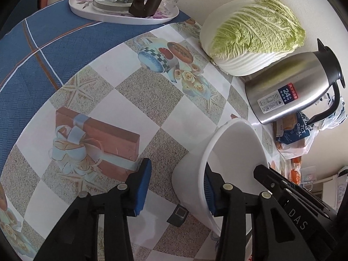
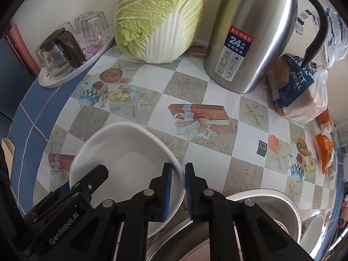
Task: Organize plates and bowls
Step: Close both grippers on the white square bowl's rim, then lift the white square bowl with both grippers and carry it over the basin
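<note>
A white bowl [image 1: 235, 150] sits tilted over the patterned tablecloth, also in the right wrist view [image 2: 130, 152]. My right gripper [image 2: 178, 189] is shut on its rim, one blue pad inside and one outside. My left gripper [image 1: 176, 189] is open; its right finger lies against the bowl's outer wall, its left finger [image 1: 141, 187] apart over the table. The right gripper's black finger [image 1: 274, 184] reaches into the bowl in the left view. Metal plates or bowls [image 2: 267, 198] lie at the right view's bottom, partly hidden.
A napa cabbage [image 2: 158, 17] and a steel thermos jug [image 2: 250, 37] stand at the back by the wall. A tray with a glass pot and cups [image 2: 69, 50] is back left. Bagged bread [image 2: 298, 91] and snacks [image 2: 324, 148] lie at right.
</note>
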`<state>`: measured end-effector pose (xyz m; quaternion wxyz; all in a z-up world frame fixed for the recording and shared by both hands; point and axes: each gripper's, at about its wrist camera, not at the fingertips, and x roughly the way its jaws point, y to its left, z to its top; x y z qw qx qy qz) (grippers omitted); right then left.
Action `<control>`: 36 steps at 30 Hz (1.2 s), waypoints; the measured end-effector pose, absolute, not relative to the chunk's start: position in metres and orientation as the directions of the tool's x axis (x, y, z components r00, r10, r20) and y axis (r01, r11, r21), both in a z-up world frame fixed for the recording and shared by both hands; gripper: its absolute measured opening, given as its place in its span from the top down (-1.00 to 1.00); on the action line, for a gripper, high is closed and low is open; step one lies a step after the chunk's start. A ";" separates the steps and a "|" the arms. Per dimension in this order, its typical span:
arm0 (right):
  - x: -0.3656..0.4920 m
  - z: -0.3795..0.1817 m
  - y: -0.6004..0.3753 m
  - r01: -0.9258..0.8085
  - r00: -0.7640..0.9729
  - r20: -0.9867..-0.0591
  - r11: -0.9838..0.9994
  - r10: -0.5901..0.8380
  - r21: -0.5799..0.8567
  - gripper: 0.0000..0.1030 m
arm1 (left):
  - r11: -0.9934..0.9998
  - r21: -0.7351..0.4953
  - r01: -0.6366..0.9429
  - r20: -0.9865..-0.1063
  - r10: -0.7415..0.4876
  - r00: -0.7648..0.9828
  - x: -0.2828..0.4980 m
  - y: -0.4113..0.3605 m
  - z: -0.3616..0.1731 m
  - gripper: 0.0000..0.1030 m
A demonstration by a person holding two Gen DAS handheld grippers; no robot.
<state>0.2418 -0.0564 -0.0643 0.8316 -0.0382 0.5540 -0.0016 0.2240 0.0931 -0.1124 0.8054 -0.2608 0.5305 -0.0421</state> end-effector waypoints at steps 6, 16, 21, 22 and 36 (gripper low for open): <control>0.243 -0.067 -0.055 -0.046 0.388 -0.920 0.996 -0.050 -0.073 0.72 | 0.856 -0.471 -0.214 -0.830 -0.347 0.437 0.223 0.094 -0.113 0.15; 0.247 -0.073 -0.054 -0.034 0.368 -0.928 0.996 -0.059 -0.077 0.68 | 0.828 -0.516 -0.218 -0.812 -0.392 0.432 0.223 0.094 -0.115 0.36; 0.245 -0.071 -0.048 -0.060 0.370 -0.928 0.995 -0.053 -0.081 0.70 | 0.860 -0.468 -0.202 -0.829 -0.348 0.437 0.222 0.094 -0.106 0.56; 0.244 -0.071 -0.047 -0.061 0.369 -0.928 0.995 -0.046 -0.073 0.71 | 0.857 -0.473 -0.205 -0.827 -0.352 0.439 0.221 0.096 -0.105 0.57; 0.208 -0.023 -0.039 -0.061 0.442 -0.897 0.998 0.005 -0.024 0.76 | 0.889 -0.434 -0.148 -0.802 -0.306 0.513 0.194 0.098 -0.054 0.61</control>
